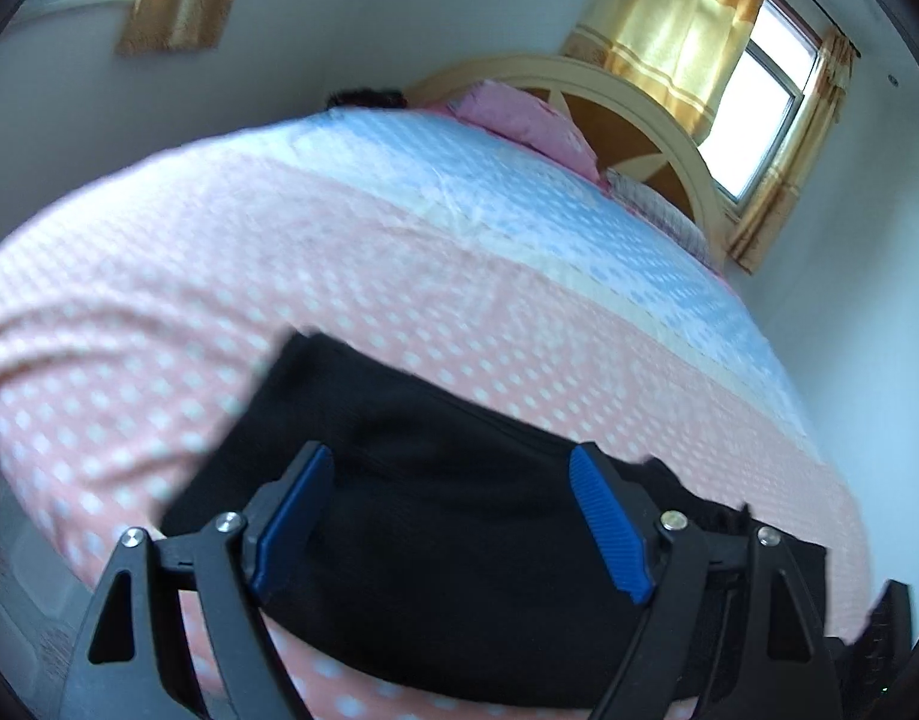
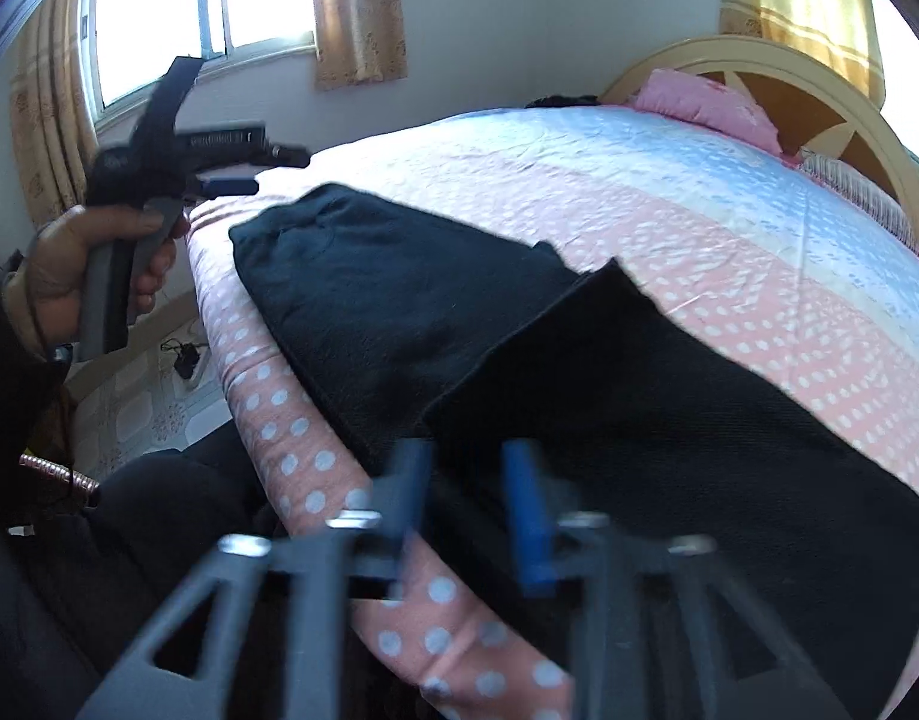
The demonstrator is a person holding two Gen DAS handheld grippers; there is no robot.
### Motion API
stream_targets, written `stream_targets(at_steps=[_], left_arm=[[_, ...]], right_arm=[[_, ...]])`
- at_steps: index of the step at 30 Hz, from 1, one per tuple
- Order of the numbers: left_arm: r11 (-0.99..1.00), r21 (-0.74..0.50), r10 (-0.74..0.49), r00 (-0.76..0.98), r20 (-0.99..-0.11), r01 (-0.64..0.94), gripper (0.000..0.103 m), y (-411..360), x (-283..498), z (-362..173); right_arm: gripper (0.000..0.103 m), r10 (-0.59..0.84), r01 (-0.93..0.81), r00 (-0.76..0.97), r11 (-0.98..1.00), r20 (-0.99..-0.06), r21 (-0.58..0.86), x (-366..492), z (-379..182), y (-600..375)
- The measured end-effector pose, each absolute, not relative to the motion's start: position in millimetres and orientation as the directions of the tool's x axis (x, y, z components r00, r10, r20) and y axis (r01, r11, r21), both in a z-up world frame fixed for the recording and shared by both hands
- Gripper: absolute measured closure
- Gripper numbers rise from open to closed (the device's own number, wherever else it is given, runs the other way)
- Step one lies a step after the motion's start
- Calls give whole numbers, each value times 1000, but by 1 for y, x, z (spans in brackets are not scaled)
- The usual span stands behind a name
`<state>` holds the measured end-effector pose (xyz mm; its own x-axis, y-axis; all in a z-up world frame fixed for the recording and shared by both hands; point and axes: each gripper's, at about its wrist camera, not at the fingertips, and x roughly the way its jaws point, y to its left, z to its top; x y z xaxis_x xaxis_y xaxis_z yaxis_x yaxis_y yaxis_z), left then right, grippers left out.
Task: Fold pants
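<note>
Black pants (image 2: 435,312) lie along the near edge of the bed, with one end folded over on top (image 2: 669,396). In the left wrist view the pants (image 1: 459,540) fill the space under my left gripper (image 1: 450,468), which is open and empty just above the cloth. My left gripper also shows in the right wrist view (image 2: 231,171), held in a hand above the bed's left end, clear of the pants. My right gripper (image 2: 465,468) is blurred, its blue pads partly apart over the folded part at the bed edge, with nothing seen between them.
The bed has a pink and blue dotted cover (image 1: 399,252). A pink pillow (image 1: 519,120) and a wooden headboard (image 1: 639,120) stand at the far end. Curtained windows (image 1: 759,102) are behind. The floor (image 2: 135,408) with a cable lies left of the bed.
</note>
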<state>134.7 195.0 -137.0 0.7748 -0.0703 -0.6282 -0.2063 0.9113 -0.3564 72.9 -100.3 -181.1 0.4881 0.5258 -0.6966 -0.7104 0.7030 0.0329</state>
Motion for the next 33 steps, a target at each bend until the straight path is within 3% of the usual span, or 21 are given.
stream_targets(at_steps=[4,8,11,14,20,24,26,33], left_arm=[[920,-280,35,770,-637,-274,13,220,134,-139],[915,-276,38,745,-666,-293,12,239,139,-157],[914,-286,13,728,-686,-286,15,242,142,-170],[916,-279,9,710,-704,-288,26,241,146,-183],[941,-209,46,712,-701,-266,28,238,145,-187],[952,-220,-6,705,-709,-213,63,231,145,-182],[940,-290,-86,699,-709,-179,76,231,146,-182],[868,-459,-186,732,-655,-190,78,246,132,-173]], right_arm=[[50,563,-706,495,704,-662,72,65,-161,-123],[50,581,-681,509,723,-635,115,61,-152,-145],[50,591,-654,519,740,-618,157,60,-154,-159],[49,579,-628,528,758,-621,173,63,-159,-165],[49,576,-614,549,770,-606,175,65,-157,-167],[49,570,-608,570,777,-592,162,62,-153,-169],[49,566,-601,582,783,-584,160,61,-149,-173],[49,479,-517,666,849,-573,109,64,-136,-191]])
